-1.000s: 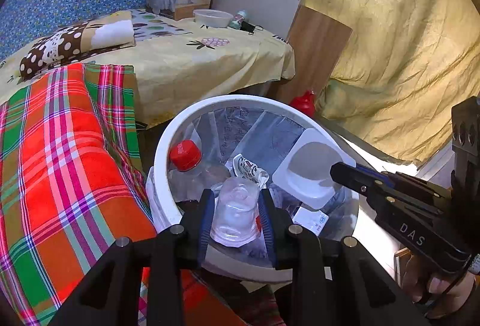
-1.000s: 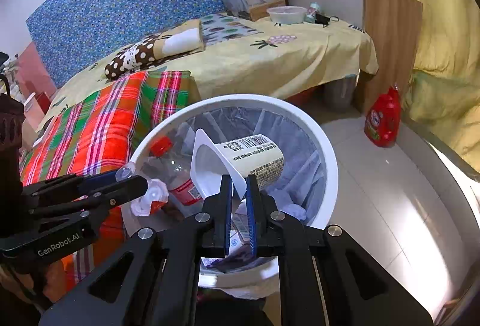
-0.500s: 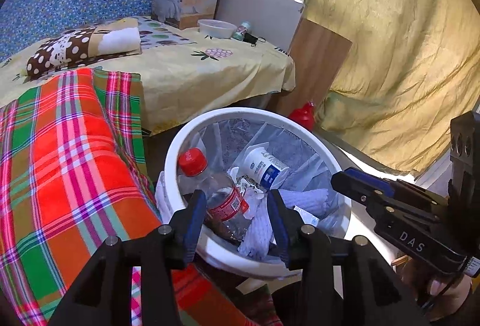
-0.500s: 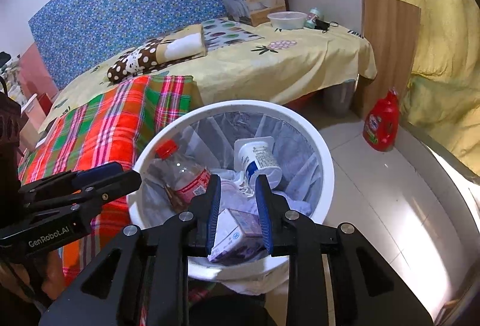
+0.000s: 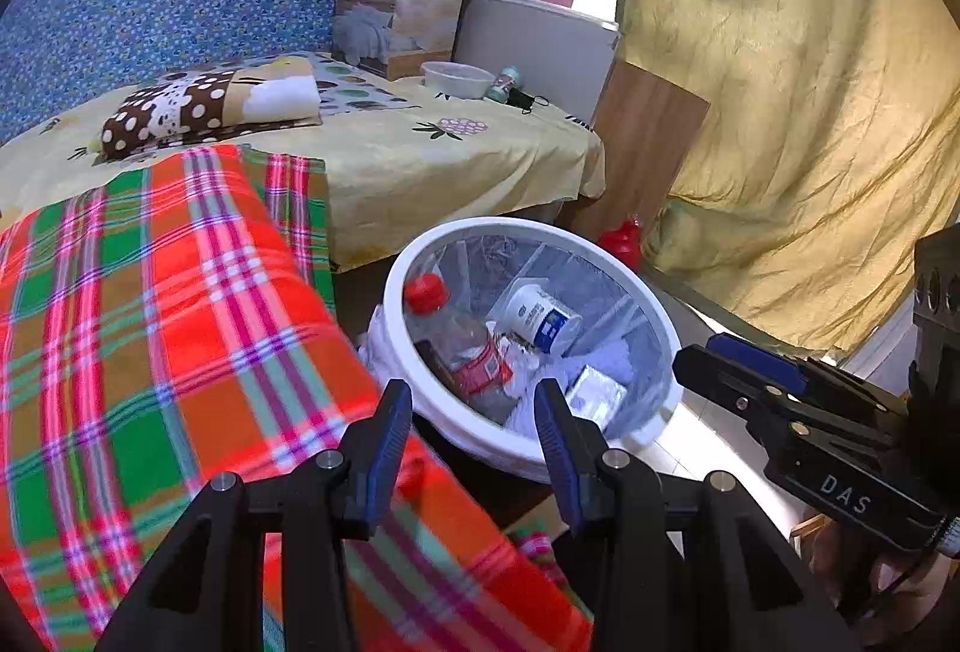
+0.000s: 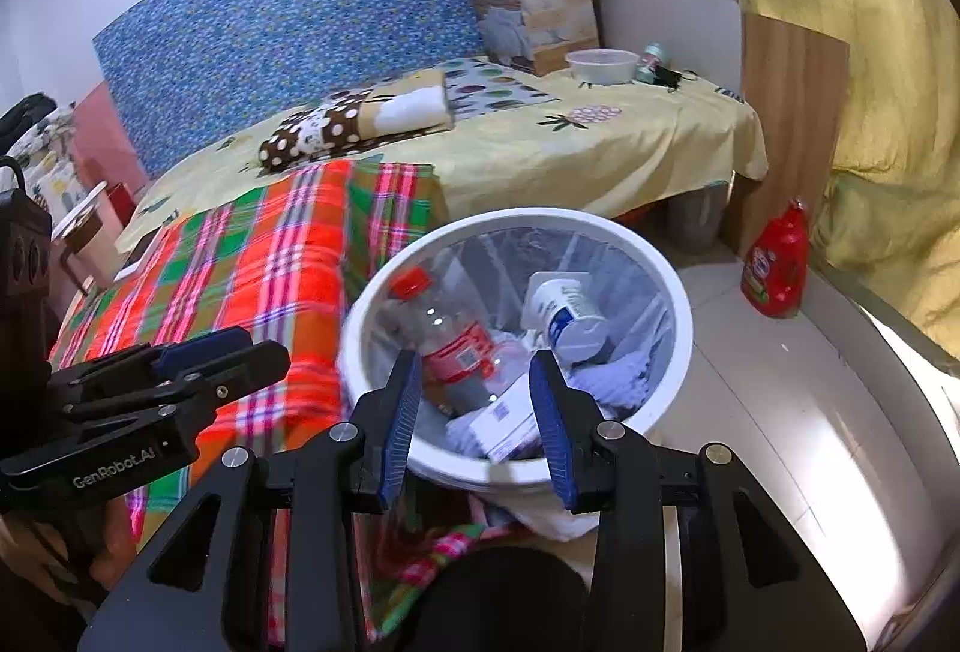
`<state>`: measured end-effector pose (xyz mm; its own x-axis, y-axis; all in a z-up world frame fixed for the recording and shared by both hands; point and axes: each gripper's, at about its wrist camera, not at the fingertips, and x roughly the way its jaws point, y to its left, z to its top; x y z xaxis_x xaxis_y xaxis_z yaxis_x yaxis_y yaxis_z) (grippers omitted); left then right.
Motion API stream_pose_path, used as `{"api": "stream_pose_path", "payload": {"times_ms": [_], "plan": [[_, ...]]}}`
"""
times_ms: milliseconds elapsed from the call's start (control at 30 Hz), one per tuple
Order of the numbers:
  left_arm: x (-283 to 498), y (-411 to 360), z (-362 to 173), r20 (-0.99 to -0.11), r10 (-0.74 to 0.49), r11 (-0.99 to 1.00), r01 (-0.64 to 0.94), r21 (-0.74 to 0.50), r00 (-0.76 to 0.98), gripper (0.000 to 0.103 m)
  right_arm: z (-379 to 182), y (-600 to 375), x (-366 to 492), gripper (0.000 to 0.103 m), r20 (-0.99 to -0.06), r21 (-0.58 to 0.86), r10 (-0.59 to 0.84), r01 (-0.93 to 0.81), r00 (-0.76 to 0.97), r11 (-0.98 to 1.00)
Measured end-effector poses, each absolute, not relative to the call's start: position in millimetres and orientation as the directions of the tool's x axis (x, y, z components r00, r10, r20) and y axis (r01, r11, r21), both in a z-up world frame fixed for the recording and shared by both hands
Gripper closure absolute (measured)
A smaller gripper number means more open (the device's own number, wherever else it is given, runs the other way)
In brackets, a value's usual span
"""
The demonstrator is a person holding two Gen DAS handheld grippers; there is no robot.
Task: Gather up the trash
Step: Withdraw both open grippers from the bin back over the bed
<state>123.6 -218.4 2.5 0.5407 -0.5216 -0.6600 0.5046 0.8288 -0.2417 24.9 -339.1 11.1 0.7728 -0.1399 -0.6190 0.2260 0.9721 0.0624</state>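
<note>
We hold both tongs, left (image 5: 474,433) and right (image 6: 477,427), empty above the bin's (image 6: 677,286) near rim; the right has just been opening. The bottle (image 6: 447,337) and cup (image 6: 567,319) lie inside the bin.

black tool (image 5: 474,433), blue pads (image 5: 384,430), silver screws

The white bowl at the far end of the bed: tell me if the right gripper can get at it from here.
Probably not from here. The right gripper, jaws open and empty, hangs over the bin; the white bowl lies across the whole bed. Nothing blocks it.
</note>
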Motion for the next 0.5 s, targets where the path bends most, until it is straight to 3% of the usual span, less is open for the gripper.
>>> {"api": "stream_pose_path", "payload": {"times_ms": [500], "plan": [[73, -161, 12, -0.644, -0.416, 0.9, 0.391, -0.192, 0.642, 0.061, 16, -298, -4, 0.063, -0.587, 0.036, -0.118, 0.171, 0.801, 0.985]]}}
